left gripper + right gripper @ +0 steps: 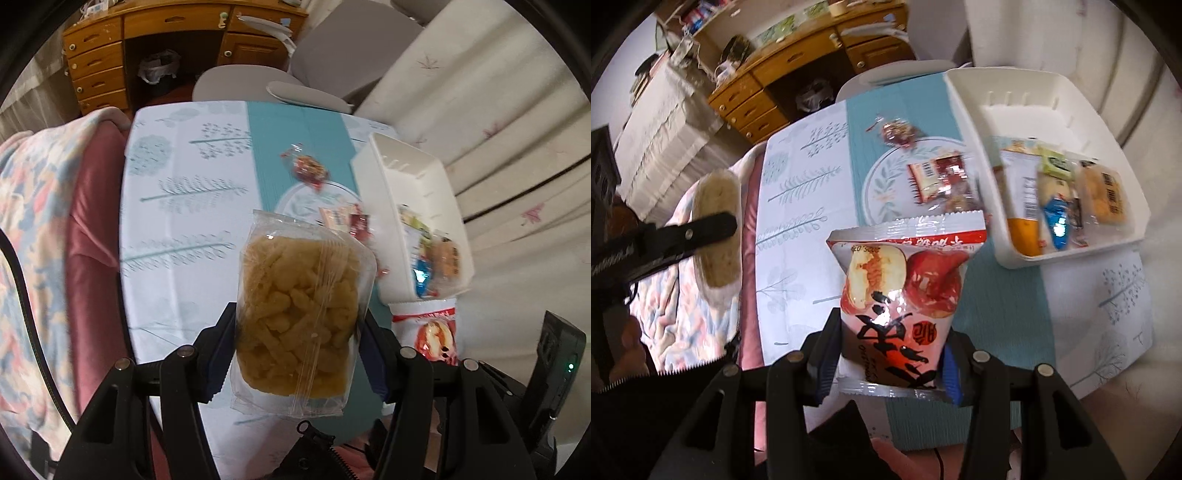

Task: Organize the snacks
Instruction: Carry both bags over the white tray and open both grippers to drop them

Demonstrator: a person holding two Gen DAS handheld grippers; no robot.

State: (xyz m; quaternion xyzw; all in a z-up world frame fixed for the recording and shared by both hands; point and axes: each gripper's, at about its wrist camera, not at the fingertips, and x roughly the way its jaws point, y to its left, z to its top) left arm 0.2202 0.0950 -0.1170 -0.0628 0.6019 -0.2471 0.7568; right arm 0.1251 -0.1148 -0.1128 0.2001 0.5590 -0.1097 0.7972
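Note:
In the left wrist view my left gripper (297,343) is shut on a clear bag of yellow puffed sticks (299,306), held upright above the table. My right gripper (886,358) is shut on a red and white snack pack with apple pictures (905,295); the same pack (432,332) shows low at the right in the left view. A white basket (1019,92) stands at the right of the table with several snack packs in it. Two small red packets (897,133) (938,177) lie on the teal runner, left of the basket (384,206). The puff bag (716,232) also appears far left.
The table wears a white cloth with teal leaf prints (184,221). A grey chair (258,85) stands at the far edge, with a wooden desk (147,37) behind it. A pink bed with a quilt (37,221) lies along the left, and a pale curtain (498,110) hangs at the right.

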